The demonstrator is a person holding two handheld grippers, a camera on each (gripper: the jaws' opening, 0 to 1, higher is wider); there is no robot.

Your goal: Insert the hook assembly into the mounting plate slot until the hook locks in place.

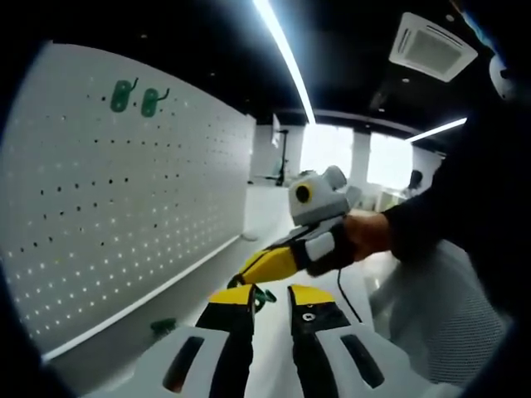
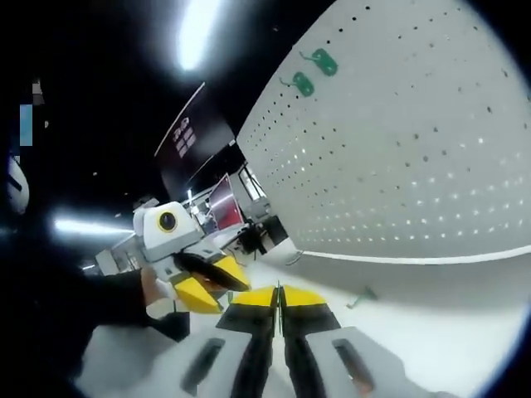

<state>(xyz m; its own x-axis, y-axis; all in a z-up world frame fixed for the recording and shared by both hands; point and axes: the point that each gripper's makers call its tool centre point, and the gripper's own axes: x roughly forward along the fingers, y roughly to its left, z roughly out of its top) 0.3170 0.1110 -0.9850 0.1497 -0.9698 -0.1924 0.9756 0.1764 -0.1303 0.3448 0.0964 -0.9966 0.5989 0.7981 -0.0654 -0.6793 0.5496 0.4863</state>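
A white pegboard (image 1: 124, 207) stands upright and carries two green hook assemblies (image 1: 137, 98), which also show high on the board (image 2: 314, 72) in the right gripper view. A third green hook (image 1: 163, 326) lies on the table at the board's foot, seen again as the loose hook (image 2: 362, 296). My left gripper (image 1: 274, 297) is open. A small green piece (image 1: 264, 294) shows by its left jaw tip, under the right gripper (image 1: 270, 265); I cannot tell whether it is held. My right gripper (image 2: 280, 296) is shut, with nothing visible between its jaws. The left gripper (image 2: 203, 282) faces it, jaws apart.
A white table (image 2: 431, 332) runs along the pegboard's base. A person's gloved hand (image 1: 357, 236) and dark sleeve hold the right gripper. Ceiling strip lights (image 1: 286, 58) and bright windows (image 1: 348, 153) lie beyond.
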